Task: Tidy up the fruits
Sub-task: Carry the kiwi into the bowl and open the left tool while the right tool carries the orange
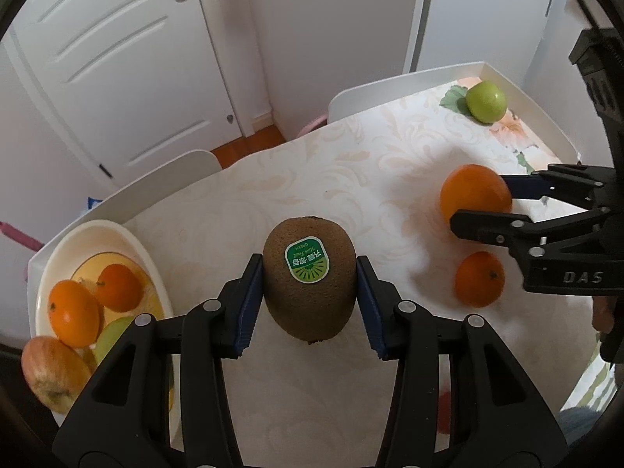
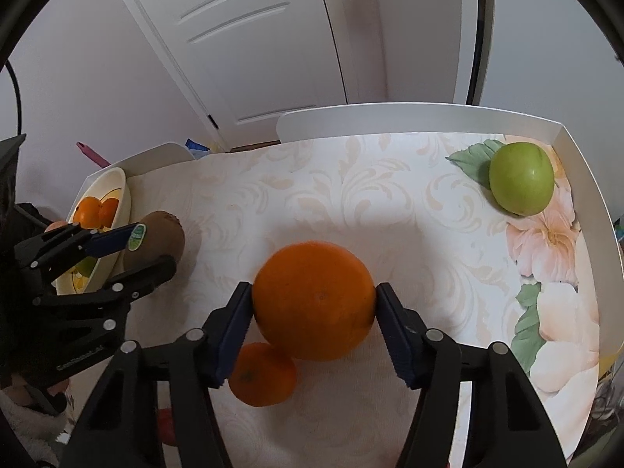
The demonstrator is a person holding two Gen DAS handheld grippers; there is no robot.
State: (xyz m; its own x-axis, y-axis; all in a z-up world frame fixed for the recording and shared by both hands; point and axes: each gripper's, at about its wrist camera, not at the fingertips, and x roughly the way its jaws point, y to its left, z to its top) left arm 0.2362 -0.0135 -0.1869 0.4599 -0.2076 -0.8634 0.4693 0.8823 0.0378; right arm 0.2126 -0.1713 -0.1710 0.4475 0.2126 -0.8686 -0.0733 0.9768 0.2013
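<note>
My left gripper (image 1: 309, 263) is shut on a brown kiwi (image 1: 308, 304) with a green sticker, held a little above the tablecloth. To its left stands a cream bowl (image 1: 117, 230) holding two oranges, a reddish apple and a green piece of fruit. In the right wrist view my right gripper (image 2: 314, 290) has both blue pads against the sides of a large orange (image 2: 314, 312) that rests on the table. A small orange (image 2: 261, 374) lies just in front of it, under the left finger. A green apple (image 2: 522, 178) sits at the far right corner.
The table has a floral cloth and a raised white rim (image 2: 429, 117) along its far and right sides. White chair backs (image 1: 175, 167) stand behind it, and a white door (image 2: 249, 39) beyond. The left gripper (image 2: 154, 247) with the kiwi is beside the bowl (image 2: 117, 183).
</note>
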